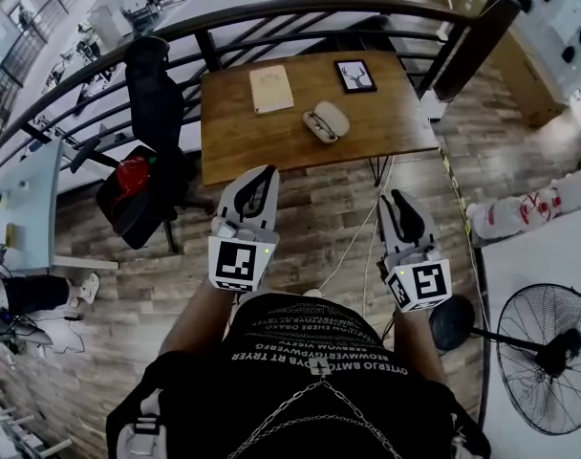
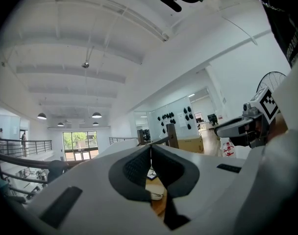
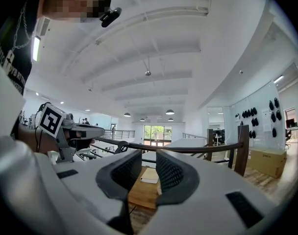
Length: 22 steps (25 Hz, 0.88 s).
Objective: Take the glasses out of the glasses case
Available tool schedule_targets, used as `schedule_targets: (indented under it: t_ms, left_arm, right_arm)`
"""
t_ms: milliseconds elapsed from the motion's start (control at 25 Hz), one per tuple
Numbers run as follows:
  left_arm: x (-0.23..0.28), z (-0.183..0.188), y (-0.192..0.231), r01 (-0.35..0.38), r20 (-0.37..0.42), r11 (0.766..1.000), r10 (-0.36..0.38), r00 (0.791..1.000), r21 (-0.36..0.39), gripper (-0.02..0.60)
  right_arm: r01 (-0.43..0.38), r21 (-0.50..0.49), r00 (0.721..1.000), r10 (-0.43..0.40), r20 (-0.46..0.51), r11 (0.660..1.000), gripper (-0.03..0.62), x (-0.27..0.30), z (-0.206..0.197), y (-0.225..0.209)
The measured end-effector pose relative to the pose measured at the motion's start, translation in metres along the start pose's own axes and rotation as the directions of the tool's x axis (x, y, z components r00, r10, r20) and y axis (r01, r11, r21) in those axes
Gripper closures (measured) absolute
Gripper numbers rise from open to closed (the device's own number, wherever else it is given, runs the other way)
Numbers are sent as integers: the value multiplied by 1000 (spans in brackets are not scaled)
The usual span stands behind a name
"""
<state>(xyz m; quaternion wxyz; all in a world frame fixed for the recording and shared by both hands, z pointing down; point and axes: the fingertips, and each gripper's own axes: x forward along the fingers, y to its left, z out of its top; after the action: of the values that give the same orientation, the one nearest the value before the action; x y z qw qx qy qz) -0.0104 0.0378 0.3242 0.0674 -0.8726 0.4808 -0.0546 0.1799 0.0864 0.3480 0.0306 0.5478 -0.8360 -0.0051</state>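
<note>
A pale glasses case (image 1: 326, 121) lies open on the wooden table (image 1: 386, 122), and what is in it is too small to make out. Both grippers hang over the floor, short of the table's near edge. My left gripper (image 1: 262, 172) points toward the table with its pads touching at the tips and nothing held. In the left gripper view (image 2: 150, 147) a sliver of the case (image 2: 156, 196) shows below the closed tips. My right gripper (image 1: 396, 197) is farther right. In its own view (image 3: 149, 155) a narrow gap shows between the pads, with nothing in it.
On the table also lie a tan notebook (image 1: 271, 88) and a small framed picture (image 1: 355, 75). A dark curved railing (image 1: 271, 12) runs behind it. A chair with a black jacket (image 1: 157, 94) stands left, a floor fan (image 1: 548, 357) right, and a cable (image 1: 353, 242) crosses the floor.
</note>
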Motion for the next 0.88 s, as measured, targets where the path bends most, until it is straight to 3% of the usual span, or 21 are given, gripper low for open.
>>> schedule_targets:
  t_ms: [240,400,560,880]
  left_arm:
    - [-7,-8,-4,-24,-7,1000,23,1000,-5,554]
    - [-19,-13,-3,-54,5,998,54,999,44,554]
    - [-24,-17,6,-95,14,995,94,995,44,554]
    - [-3,-20,8,-40,-5,999,41,999,37,554]
  right_arm:
    - [-5,25,1000,5,-15,1000,514,-3,-12,-4]
    - [-23,27,1000,24,-14,999,514,-2,-14,4]
    - [-37,29,999,38,-14,999,514,4,-14,11]
    - [-26,26,999,26,-20,999,514,20,-14,4]
